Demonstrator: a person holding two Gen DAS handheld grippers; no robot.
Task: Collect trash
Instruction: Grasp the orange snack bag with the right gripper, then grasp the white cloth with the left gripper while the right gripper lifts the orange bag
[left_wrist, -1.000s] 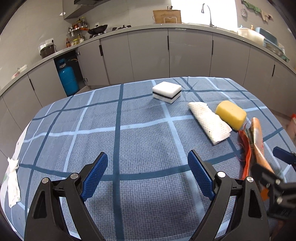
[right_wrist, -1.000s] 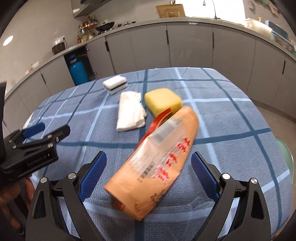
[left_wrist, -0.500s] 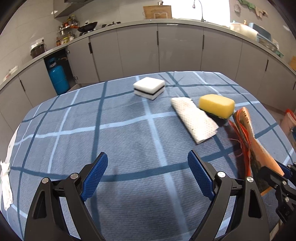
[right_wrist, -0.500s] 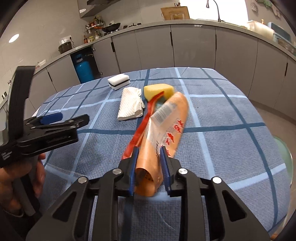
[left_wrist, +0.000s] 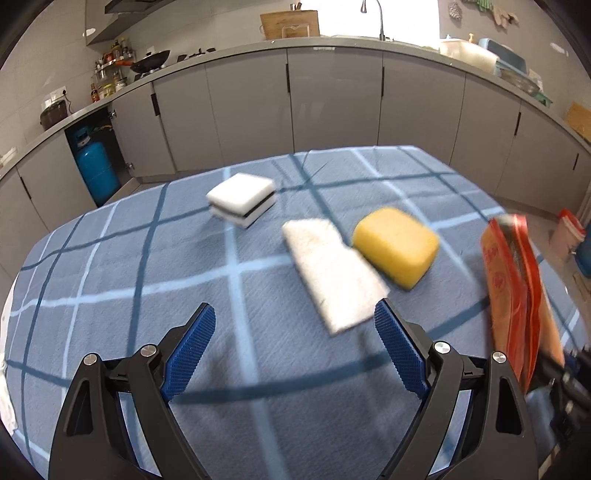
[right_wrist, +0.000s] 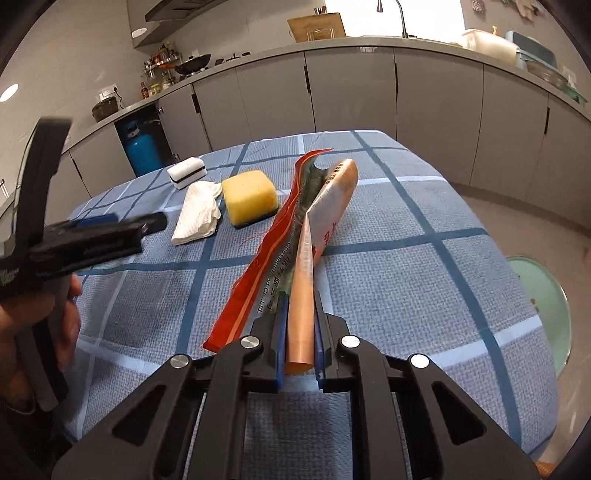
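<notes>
Kitchen table under a blue checked tablecloth (right_wrist: 406, 258), grey cabinets behind
Right gripper (right_wrist: 300, 332) jaws are closing, pads pinching an orange snack wrapper (right_wrist: 306, 240) lifted off the cloth; left gripper (left_wrist: 291, 354) gapes wide and empty near a white paper towel (left_wrist: 332, 273), yellow sponge (left_wrist: 395, 245) and white sponge (left_wrist: 242, 199)

— How's the feed on my end?

— Bright and even. Daylight pours from the window (left_wrist: 369, 14) behind the counter and blows out to pure white. Soft shadows sit under my grippers on the tablecloth (left_wrist: 147, 266).

— Sharpness?

— Left view smears: the yellow sponge (left_wrist: 395, 245) and snack bag (left_wrist: 513, 295) streak with motion blur. Right view is crisper. Both bend strongly at the edges, with black corners.
</notes>
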